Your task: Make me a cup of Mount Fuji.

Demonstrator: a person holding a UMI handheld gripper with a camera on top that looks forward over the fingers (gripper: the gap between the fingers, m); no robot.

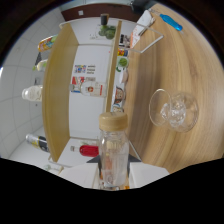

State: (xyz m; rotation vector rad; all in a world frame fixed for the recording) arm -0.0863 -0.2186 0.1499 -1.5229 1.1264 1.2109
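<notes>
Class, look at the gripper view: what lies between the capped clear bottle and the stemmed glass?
Nothing: in the gripper view only bare wooden tabletop separates the bottle, held between the gripper fingers, from the glass.

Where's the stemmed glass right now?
In the gripper view, the stemmed glass lies on the wooden table, off to the side of the wooden-capped clear bottle held between the tongs.

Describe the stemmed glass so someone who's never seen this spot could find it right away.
Start at the wooden tabletop. Beyond the clear bottle with the tan cap, held in the hand-held gripper, the stemmed glass rests on bare wood. It alone is a clear, rounded goblet, apart from the shelf clutter.
</notes>
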